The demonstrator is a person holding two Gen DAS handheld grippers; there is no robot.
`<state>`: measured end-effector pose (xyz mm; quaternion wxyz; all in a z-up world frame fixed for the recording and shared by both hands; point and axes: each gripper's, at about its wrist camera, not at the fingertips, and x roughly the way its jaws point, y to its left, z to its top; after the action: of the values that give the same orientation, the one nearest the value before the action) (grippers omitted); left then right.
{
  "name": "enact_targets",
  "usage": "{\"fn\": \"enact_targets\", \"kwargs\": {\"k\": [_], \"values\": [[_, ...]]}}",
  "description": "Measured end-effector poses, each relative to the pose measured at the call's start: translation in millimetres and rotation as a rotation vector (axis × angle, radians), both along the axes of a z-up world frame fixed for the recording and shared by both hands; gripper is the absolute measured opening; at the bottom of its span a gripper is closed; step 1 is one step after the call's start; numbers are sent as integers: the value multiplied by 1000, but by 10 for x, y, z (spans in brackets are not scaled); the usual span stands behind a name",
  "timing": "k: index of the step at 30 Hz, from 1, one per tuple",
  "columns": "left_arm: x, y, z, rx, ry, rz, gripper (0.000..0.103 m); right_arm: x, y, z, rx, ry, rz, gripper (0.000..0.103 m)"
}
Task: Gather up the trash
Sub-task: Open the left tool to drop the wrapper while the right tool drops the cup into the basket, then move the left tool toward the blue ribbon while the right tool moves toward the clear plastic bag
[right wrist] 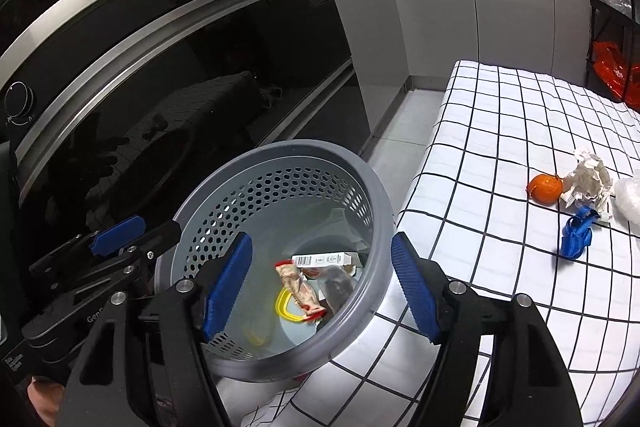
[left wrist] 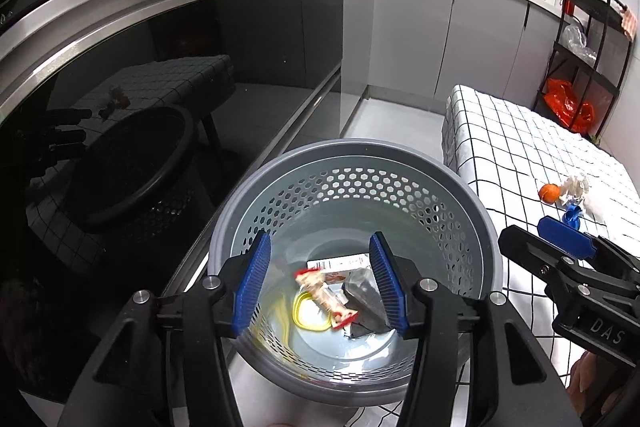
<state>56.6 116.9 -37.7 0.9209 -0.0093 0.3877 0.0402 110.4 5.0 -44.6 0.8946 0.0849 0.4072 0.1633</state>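
A grey perforated trash basket [left wrist: 472, 211] [right wrist: 372, 195] stands on the floor beside the table. Inside lie a red-and-white snack wrapper [left wrist: 324, 293] [right wrist: 298, 285], a small white box [right wrist: 326, 259], a dark foil wrapper [left wrist: 368, 301] and a yellow ring [left wrist: 304, 311] [right wrist: 285, 305]. My left gripper [left wrist: 320, 283] is open and empty above the basket. My right gripper [right wrist: 320, 287] is open and empty over the basket's right rim. On the table lie an orange [right wrist: 545, 189] [left wrist: 549, 193], crumpled paper [right wrist: 588, 181] [left wrist: 576, 185], a blue strap [right wrist: 576, 235] and clear plastic [right wrist: 628, 197].
The table [right wrist: 500, 131] has a white cloth with a black grid. A black glass oven front [right wrist: 180, 87] is on the left, with grey cabinets [left wrist: 420, 35] behind. A black shelf rack holds an orange bag [left wrist: 568, 107] at the far right.
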Motion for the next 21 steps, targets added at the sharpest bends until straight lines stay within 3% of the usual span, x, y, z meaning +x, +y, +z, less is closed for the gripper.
{"fn": "enact_targets", "kwargs": {"k": [10,21], "values": [[-55,-120,55,5,-30,-23,56,-111,-122,-8,-34,-8,-20,69],[-138,-479,76,5,-56,-116,66,-352,-640,39,-46,-7,-127,69]]}}
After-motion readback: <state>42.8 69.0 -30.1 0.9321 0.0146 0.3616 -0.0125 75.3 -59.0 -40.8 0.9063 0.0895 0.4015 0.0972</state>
